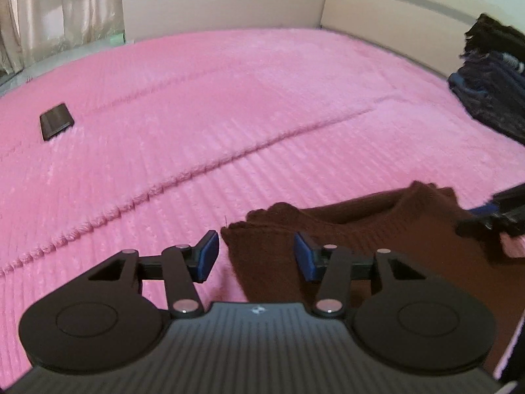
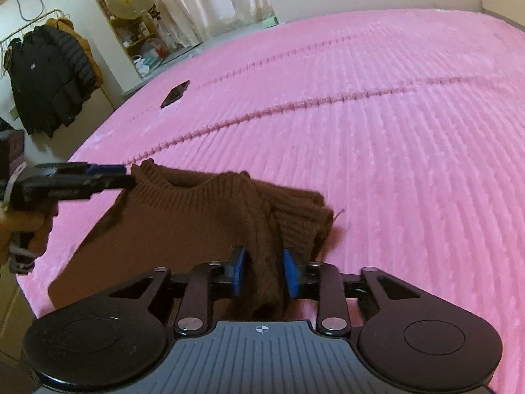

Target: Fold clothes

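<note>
Now a brown sweater [image 2: 203, 216] lies at the pink bed's [image 2: 393, 131] near edge. Right gripper [image 2: 262, 272] pinches a bunched fold, seemingly to lift it; left gripper [image 1: 256, 256] spreads wide over another edge.

Pink ribbed bed [image 1: 229, 105]

A brown sweater [image 1: 361, 229] lies near its front edge; a dark phone [image 1: 55, 121] toward the left edge; dark folded clothes [image 1: 489, 98] at the right.

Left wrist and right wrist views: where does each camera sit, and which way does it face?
Left wrist: on the left tongs, facing across the pink bedspread; its open tongs show.
Right wrist: on the right tongs, facing the bedspread and curtains; tongs gripping the brown sweater show.
Shared: sweater, bedspread, each other's tongs.
</note>
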### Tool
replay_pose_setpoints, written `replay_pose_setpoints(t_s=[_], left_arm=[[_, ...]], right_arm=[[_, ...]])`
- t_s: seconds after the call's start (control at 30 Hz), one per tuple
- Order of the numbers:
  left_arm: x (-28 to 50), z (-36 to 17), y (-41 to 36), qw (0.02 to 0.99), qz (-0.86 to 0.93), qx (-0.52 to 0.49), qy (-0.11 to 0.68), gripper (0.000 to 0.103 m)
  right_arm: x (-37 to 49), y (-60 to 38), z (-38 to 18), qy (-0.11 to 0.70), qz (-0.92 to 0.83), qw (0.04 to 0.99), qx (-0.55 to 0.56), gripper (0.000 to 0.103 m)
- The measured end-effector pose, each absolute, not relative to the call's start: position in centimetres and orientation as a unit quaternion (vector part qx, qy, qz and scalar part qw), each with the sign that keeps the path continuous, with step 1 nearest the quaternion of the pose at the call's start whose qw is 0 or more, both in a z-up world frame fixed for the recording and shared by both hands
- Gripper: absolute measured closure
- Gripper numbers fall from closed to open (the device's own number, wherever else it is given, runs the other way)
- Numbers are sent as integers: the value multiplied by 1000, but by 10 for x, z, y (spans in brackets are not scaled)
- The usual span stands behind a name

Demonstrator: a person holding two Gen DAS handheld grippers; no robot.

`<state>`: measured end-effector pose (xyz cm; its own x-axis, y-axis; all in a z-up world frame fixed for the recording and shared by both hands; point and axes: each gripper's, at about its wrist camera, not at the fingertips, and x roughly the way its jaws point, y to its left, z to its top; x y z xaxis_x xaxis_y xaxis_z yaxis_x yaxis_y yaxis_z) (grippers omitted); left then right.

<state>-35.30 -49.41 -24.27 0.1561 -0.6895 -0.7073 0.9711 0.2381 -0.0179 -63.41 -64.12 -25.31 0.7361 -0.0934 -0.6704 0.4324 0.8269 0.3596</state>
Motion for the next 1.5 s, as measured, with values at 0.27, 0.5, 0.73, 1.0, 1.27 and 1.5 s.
replay_pose_setpoints(t_s=[0.27,0.5,0.73,1.0,1.27,1.5], left_arm=[[-354,-255,-515,717,-563,269,312,52],[-373,-211,-459,733,-575,235,277,50],[-433,-204,-359,740,-580,261,216,35],[-494,-240,-324,754,-561,275,204,32],[-497,-259,-350,773,-539,229,245,33],[-475,-268,-366,802,-491,182,289,38]], right_arm=[[-645,-621,-228,306,-149,911,233,70],[-658,-569,-220,308,-95,920,222,68],[-661,-537,-226,349,-93,920,153,52],[-648,-480,-226,385,-65,908,-151,33],[-629,-475,-259,420,-32,872,-248,49],[-630,-476,-252,400,-38,880,-254,101]])
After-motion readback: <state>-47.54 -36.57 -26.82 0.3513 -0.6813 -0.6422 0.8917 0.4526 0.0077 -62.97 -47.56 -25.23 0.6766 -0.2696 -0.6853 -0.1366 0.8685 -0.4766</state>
